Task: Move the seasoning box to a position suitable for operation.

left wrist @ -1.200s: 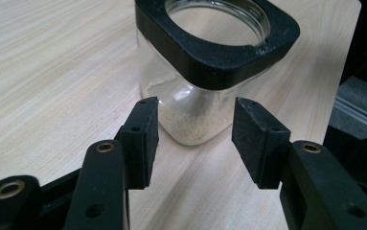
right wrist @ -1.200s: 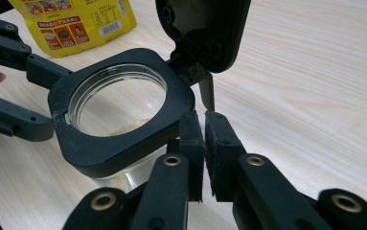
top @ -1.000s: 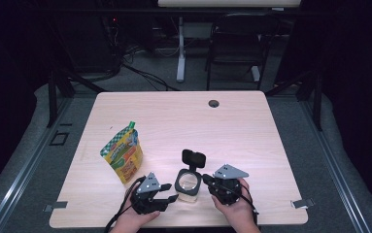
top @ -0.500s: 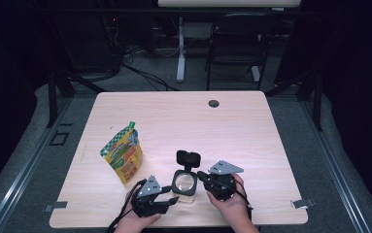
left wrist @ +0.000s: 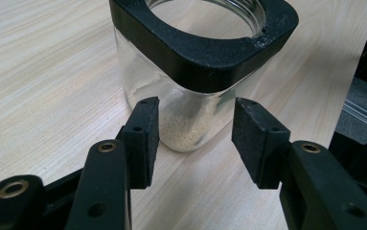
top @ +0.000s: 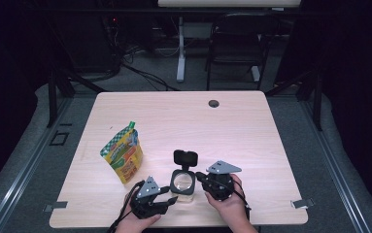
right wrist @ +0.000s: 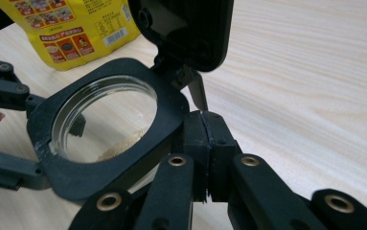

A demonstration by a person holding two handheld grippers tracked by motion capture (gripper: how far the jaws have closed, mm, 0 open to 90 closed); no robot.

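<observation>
Jar [left wrist: 195, 72] stands just ahead of the left gripper [left wrist: 195, 132], its lower glass wall lined up w/ the gap btwn the jaws; jaws are apart, pads flanking the jar's base but not clearly pressing on it, the right pad w/ a visible gap. Right gripper [right wrist: 205, 143] sits at the jar's rim, jaws closed flat together w/ nothing btwn them, tips right beside the collar corner near the hinge of the flipped-up lid [right wrist: 186, 28]. In the high view the jar [top: 182, 183] is btwn both grippers, left gripper [top: 166, 200] at its left, right gripper [top: 200, 177] at its right, near the table [top: 251, 136] front edge. Pouch [right wrist: 71, 28] beyond the jar, past the right jaws: yellow, glossy, barcode and small product pics, print too small to read. Jar: clear glass, rounded-square body, matte black collar w/ round opening, a little pale grainy stuff at the bottom. Table: light wood-grain top.
</observation>
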